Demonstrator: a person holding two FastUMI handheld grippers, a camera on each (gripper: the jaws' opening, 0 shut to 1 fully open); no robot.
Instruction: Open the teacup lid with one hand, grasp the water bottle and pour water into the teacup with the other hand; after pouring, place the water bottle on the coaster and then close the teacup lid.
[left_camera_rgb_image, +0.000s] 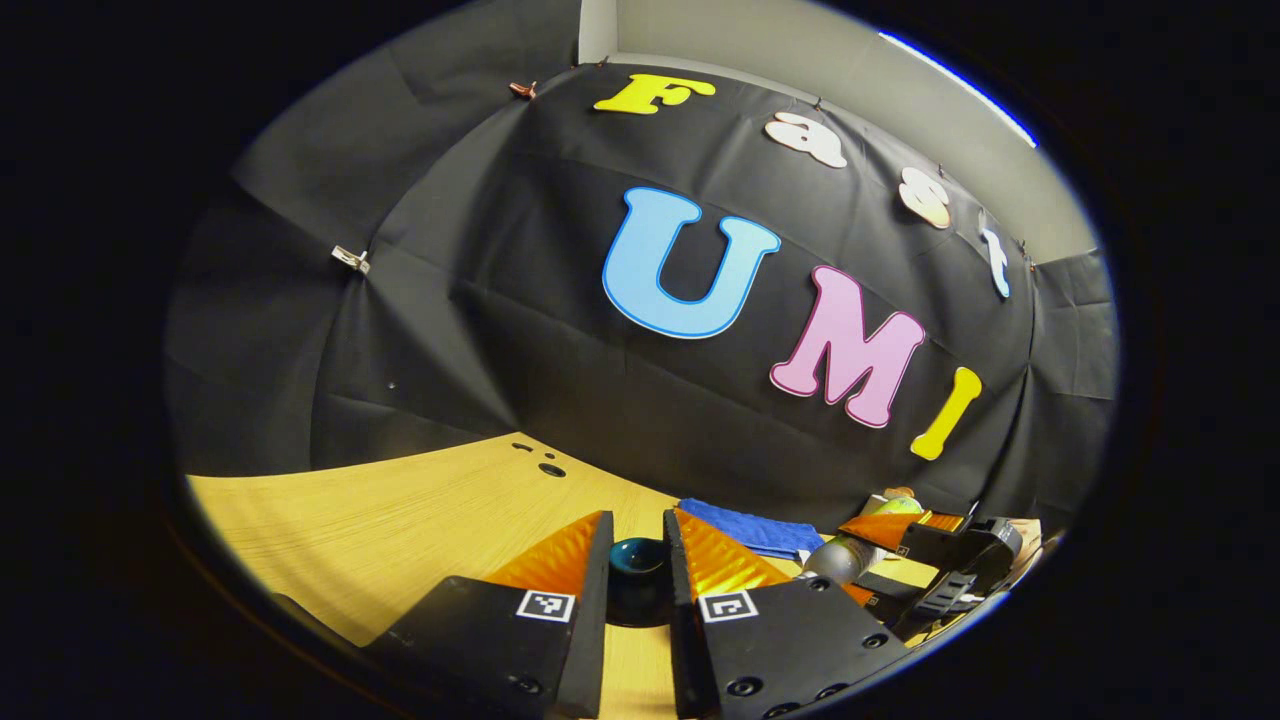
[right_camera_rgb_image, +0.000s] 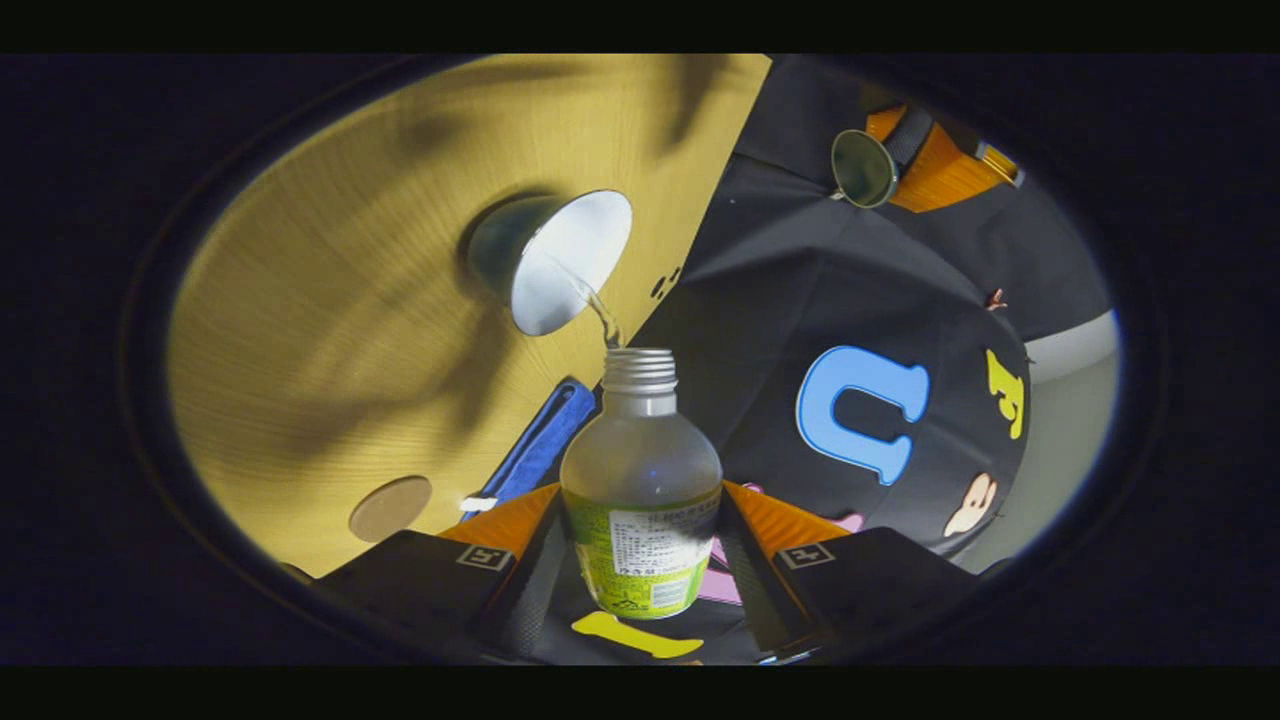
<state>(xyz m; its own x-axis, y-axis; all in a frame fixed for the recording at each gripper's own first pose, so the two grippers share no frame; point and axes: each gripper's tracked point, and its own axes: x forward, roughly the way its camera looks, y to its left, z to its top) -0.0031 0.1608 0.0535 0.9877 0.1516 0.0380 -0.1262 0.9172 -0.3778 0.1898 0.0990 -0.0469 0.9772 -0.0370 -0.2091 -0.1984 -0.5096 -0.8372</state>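
Note:
My right gripper (right_camera_rgb_image: 640, 492) is shut on a clear water bottle (right_camera_rgb_image: 640, 520) with a green label, tipped over so its open neck points at the teacup (right_camera_rgb_image: 555, 262). A thin stream of water runs from the neck into the cup's white inside. The cup stands on the wooden table (right_camera_rgb_image: 330, 330). My left gripper (left_camera_rgb_image: 638, 522) is shut on the dark teacup lid (left_camera_rgb_image: 638, 562), held above the table. In the right gripper view that lid (right_camera_rgb_image: 864, 168) hangs off to the side of the cup. The left gripper view shows the right gripper (left_camera_rgb_image: 935, 555) and the tilted bottle (left_camera_rgb_image: 838, 560) at far right.
A round brown coaster (right_camera_rgb_image: 390, 508) lies on the table near the right gripper's fingers. A folded blue cloth (right_camera_rgb_image: 540, 440) lies between the coaster and the cup, also the blue cloth (left_camera_rgb_image: 745, 528) in the left gripper view. Small holes (left_camera_rgb_image: 548, 468) mark the tabletop.

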